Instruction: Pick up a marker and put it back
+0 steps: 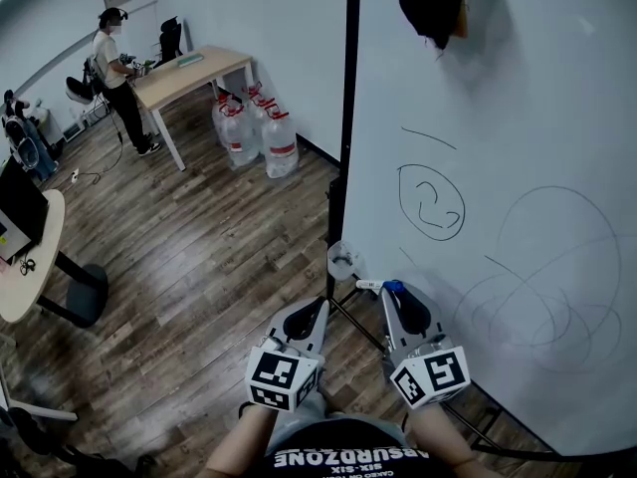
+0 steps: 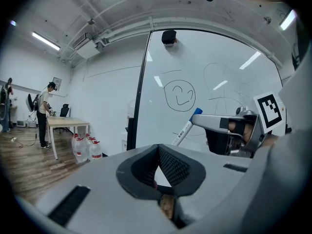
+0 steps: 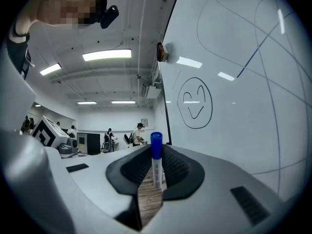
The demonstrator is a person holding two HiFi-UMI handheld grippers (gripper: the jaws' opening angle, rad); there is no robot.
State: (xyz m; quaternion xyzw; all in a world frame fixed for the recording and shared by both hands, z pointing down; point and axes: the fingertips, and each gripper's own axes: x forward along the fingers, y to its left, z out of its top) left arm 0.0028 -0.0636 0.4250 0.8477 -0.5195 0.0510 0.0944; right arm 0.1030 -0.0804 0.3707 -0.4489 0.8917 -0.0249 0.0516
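Right tongs (image 3: 156,156) grip the marker (image 3: 156,143): pickup done, putting back outstanding. Left tongs (image 2: 158,149) closed, empty.

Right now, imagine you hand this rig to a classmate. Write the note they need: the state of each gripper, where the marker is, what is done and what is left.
Left gripper: jaws together, nothing between them, held beside the right one.
Right gripper: shut on the marker, gripping its white barrel; the blue cap is on and sticks out past the jaws.
Place: both grippers are in front of the whiteboard, near its lower left corner. The marker is close to the board; I cannot tell whether it touches.
Done: marker picked up.
Left: put it back. Its resting place is not clear from these views.
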